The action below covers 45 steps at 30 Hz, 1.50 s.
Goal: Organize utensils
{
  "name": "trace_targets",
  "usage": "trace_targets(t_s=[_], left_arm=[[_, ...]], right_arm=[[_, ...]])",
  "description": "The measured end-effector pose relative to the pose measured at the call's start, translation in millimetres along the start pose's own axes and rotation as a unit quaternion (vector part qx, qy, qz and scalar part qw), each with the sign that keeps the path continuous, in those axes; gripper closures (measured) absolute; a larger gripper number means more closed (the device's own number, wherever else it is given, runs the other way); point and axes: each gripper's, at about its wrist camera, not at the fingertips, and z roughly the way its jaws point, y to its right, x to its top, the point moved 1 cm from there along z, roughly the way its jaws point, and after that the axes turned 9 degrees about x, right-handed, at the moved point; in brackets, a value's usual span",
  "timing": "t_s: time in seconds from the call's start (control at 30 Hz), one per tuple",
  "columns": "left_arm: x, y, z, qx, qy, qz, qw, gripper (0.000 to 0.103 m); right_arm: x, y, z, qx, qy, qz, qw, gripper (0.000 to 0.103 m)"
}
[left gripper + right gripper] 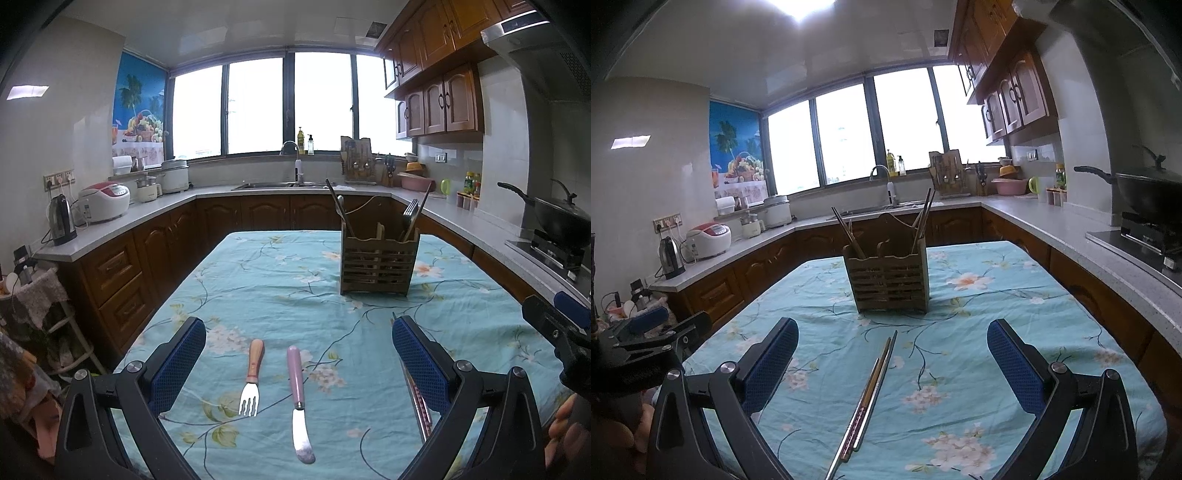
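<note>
A wooden slatted utensil holder [378, 263] with chopsticks and utensils in it stands on the floral tablecloth; it also shows in the right wrist view [888, 280]. A fork [253, 376] with a wooden handle and a butter knife [298, 398] with a pink handle lie between the fingers of my open, empty left gripper [299, 354]. A pair of metal chopsticks [868, 395] lies between the fingers of my open, empty right gripper [892, 356]; in the left wrist view the chopsticks [419, 406] are partly hidden behind the right finger.
The table with the blue floral cloth [277, 288] is ringed by kitchen counters. A kettle [61, 219] and rice cooker [105, 201] stand on the left counter, a sink [273, 184] at the back, a wok [557, 218] on the stove at right.
</note>
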Motion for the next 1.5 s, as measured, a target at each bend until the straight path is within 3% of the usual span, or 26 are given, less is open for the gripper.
trace_targets(t_s=[1.5], left_arm=[[1.1,-1.7,-0.8,0.0,0.004,0.003,1.0,0.001]], right_arm=[[9.0,-7.0,-6.0,0.003,0.009,-0.007,1.0,0.0]])
